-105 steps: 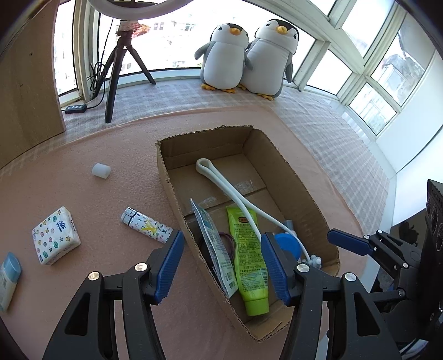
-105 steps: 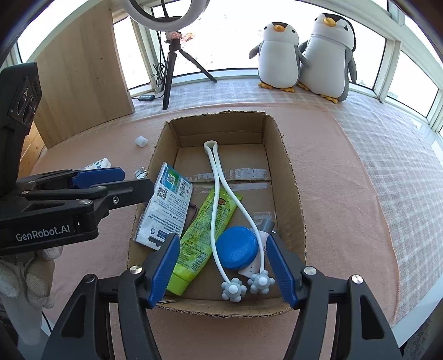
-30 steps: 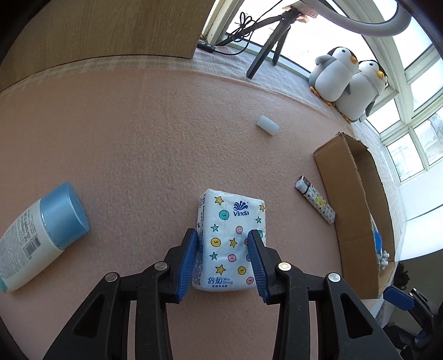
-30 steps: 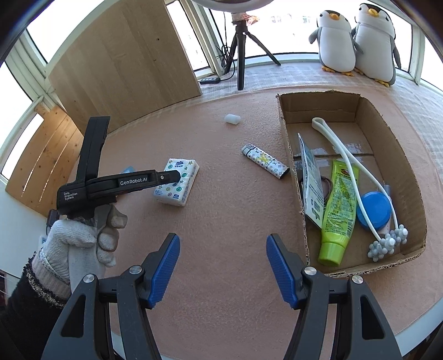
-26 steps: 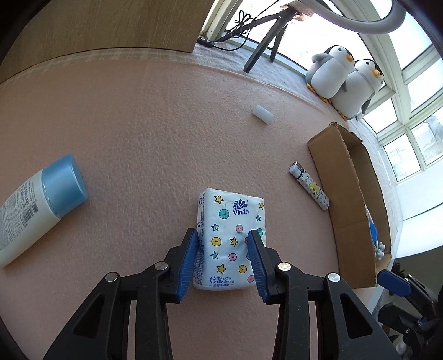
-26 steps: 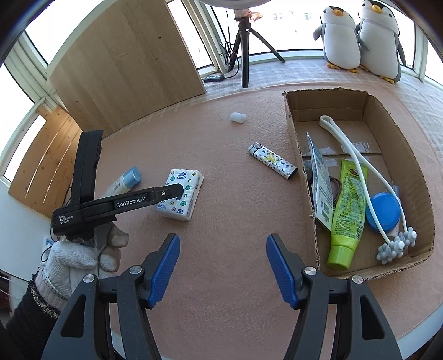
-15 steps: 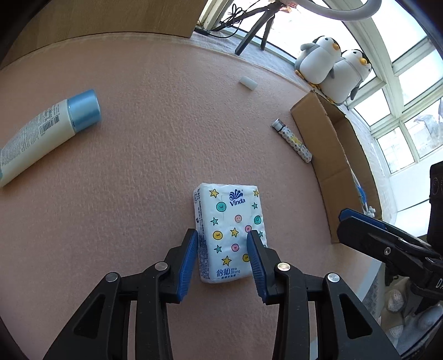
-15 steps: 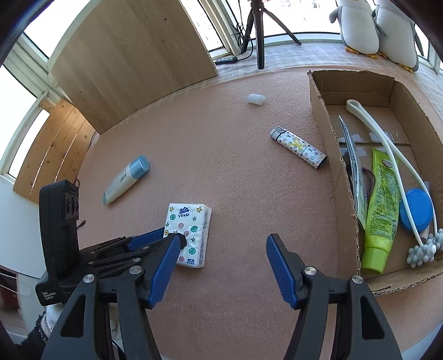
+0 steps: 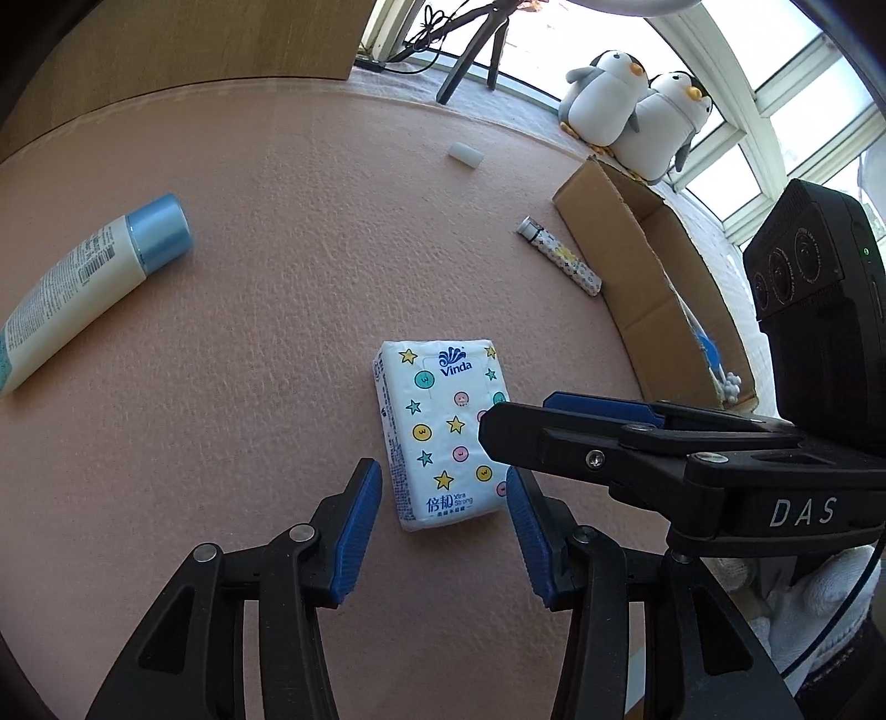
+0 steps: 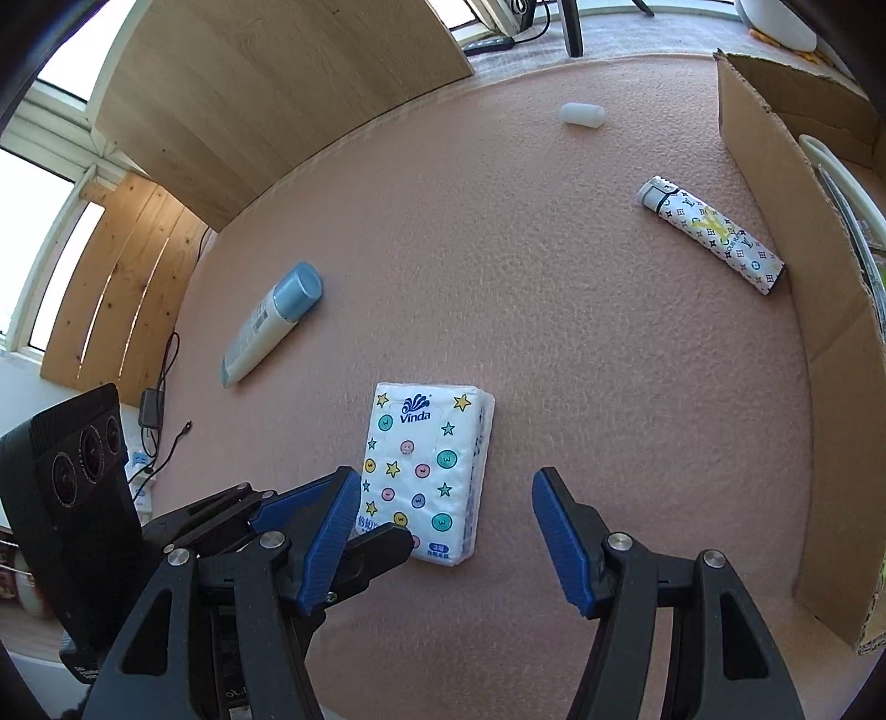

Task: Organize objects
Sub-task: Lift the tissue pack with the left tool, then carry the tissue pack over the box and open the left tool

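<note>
A white Vinda tissue pack (image 9: 443, 432) with stars and dots lies flat on the pink mat (image 9: 277, 332). My left gripper (image 9: 443, 526) is open, and the pack's near end lies between its blue pads with a small gap on the left. My right gripper (image 10: 448, 526) is wide open just short of the same pack (image 10: 426, 465), which lies toward its left finger. In the left wrist view the right gripper (image 9: 515, 412) reaches in from the right over the pack's right edge. The cardboard box (image 10: 797, 266) stands at the right.
A lotion bottle (image 10: 271, 321) with a blue cap lies to the left. A patterned lighter (image 10: 714, 232) lies beside the box wall, and a small white cylinder (image 10: 581, 114) sits farther back. Two plush penguins (image 9: 637, 116) and a tripod (image 9: 470, 50) stand by the window. A gloved hand (image 9: 819, 598) holds the right gripper.
The left gripper, shut on the tissue pack a moment ago, has opened slightly and the pack rests on the mat. The right gripper has swung left and down to the pack.
</note>
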The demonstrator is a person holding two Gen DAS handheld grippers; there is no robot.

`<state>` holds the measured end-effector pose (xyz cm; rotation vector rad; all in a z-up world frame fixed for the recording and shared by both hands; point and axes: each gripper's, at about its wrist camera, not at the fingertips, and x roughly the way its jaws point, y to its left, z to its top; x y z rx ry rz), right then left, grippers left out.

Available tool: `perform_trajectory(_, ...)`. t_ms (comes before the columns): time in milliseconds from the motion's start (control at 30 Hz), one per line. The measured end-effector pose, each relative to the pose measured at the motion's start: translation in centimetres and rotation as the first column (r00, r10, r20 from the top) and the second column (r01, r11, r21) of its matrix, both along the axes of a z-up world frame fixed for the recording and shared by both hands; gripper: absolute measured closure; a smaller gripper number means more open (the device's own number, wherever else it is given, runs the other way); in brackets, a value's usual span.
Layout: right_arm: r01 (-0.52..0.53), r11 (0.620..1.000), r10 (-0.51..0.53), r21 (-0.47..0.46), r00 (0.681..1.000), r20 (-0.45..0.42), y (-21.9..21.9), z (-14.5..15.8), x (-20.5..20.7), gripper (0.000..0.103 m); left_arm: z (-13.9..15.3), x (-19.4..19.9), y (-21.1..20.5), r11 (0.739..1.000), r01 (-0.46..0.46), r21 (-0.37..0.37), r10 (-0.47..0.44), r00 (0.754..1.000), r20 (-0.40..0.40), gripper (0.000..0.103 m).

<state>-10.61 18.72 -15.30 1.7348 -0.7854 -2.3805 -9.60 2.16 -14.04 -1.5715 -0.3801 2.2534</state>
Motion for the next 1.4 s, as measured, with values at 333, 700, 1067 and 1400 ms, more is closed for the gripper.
perform_trajectory(333,-0.049,0.999,0.048,0.013,0.998,0.031,-1.5,-1.1,-0.8,0.062,-0.4,-0.1,0.2,1.000,0.005,0.015,-0.005,1.000,0.006,0.062)
perform_trajectory(700,-0.041,0.999,0.041,0.017,0.999,0.020,-1.5,-0.8,-0.6,0.062,-0.3,0.3,0.3,1.000,0.007,0.018,-0.007,1.000,-0.004,0.063)
perform_trajectory(1067,-0.021,0.999,0.023,0.047,0.999,-0.047,-0.3,2.1,0.4,0.062,2.0,0.1,1.6,0.999,0.007,0.037,-0.005,0.999,-0.052,0.064)
perform_trajectory(1400,0.082,0.987,-0.056,0.137,0.981,-0.184,4.7,8.2,2.3,0.062,7.6,-1.9,6.7,0.994,0.097,0.044,-0.088,0.980,-0.177,0.064)
